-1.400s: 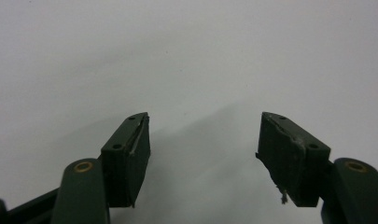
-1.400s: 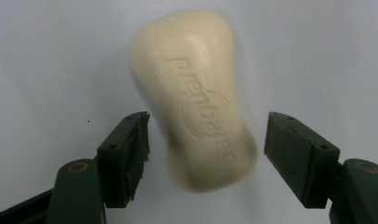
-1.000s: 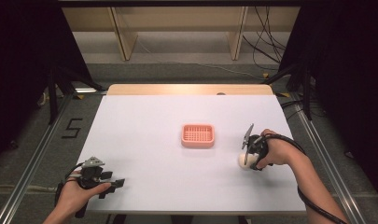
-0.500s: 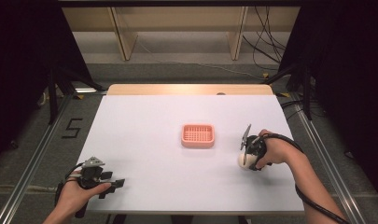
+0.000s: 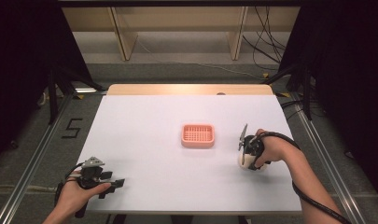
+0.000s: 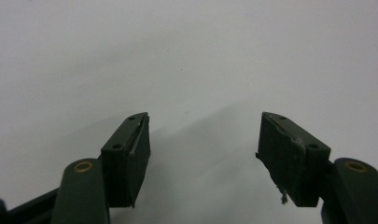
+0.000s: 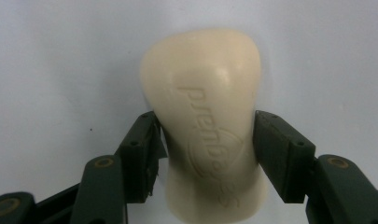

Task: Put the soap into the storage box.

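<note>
The bar of soap (image 7: 207,126) was pale cream, smooth and rounded, waisted toward one end, with raised lettering and an oval emblem moulded into its upper face. It lay between the right gripper (image 7: 207,156)'s two black pads (image 7: 142,156), each pad pressed against one long side at the narrower part, the broad end jutting past the tips. In the high view the soap (image 5: 245,162) sat under the right gripper (image 5: 249,149) on the white tabletop (image 5: 144,126) near its right edge, just beside a pink slatted soap dish (image 5: 198,135) at the middle. The left gripper (image 6: 203,149) rested at the near left corner, its pads spread wide over bare tabletop.
</note>
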Demonstrator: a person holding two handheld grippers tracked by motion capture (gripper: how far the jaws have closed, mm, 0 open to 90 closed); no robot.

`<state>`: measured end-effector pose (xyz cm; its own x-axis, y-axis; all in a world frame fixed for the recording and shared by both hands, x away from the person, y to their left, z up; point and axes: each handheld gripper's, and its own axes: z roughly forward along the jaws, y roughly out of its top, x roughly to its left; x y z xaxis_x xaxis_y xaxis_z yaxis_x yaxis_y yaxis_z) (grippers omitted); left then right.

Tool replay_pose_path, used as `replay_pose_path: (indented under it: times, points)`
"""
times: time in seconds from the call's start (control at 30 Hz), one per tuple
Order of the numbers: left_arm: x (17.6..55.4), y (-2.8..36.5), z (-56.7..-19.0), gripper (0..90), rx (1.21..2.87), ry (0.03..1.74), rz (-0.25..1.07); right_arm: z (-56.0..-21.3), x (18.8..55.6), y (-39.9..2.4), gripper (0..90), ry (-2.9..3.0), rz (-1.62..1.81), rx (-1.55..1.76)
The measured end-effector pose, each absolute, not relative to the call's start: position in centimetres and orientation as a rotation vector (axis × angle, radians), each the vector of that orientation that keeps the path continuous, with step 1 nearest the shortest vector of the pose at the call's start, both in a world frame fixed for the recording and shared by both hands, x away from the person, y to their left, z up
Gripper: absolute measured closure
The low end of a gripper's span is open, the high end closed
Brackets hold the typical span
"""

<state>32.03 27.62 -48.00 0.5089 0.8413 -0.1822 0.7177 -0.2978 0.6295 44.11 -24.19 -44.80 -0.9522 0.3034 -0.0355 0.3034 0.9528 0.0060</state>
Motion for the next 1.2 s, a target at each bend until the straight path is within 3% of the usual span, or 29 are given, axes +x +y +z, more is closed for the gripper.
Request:
replay_pose_path:
  times: [0.27,1.2]
  points:
    - [32.0,27.5,-48.1,33.9,2.067,1.282,0.243,-45.3,44.2,-23.9,49.5,3.09,-0.009,0.466]
    - [32.0,27.5,-48.1,33.7,2.079,1.277,0.236,-43.9,44.1,-25.0,50.3,3.053,0.068,0.581]
